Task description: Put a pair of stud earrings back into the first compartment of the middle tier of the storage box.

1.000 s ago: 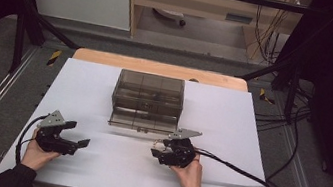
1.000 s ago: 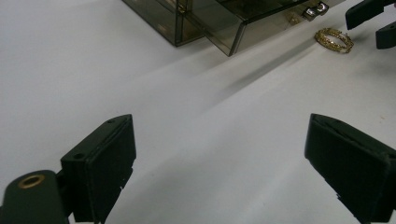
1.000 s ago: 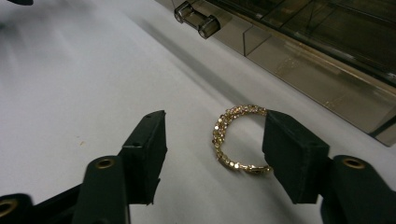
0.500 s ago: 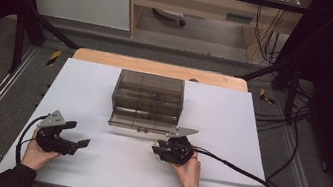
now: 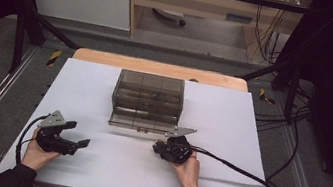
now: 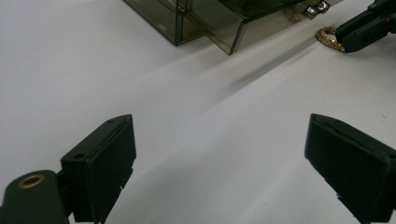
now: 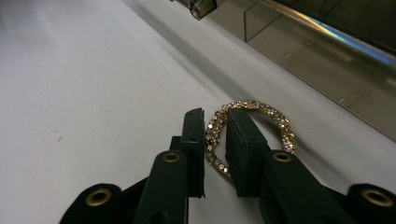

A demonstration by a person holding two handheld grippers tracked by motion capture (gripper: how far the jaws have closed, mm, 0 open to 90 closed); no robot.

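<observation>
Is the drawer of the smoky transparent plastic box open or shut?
Open: the drawer sticks out of the box's front toward the person, its metal knob near the gold bracelet.

The bracelet is a gold-coloured ring of small glittering studs set in rows. It lies flat on the white desk, one side of the loop caught between the two black jaws of the right gripper, which have just been closing on it; the rest curves out ahead and to the right of the jaw tips. From the left gripper view, the bracelet shows at that gripper's tip.
</observation>
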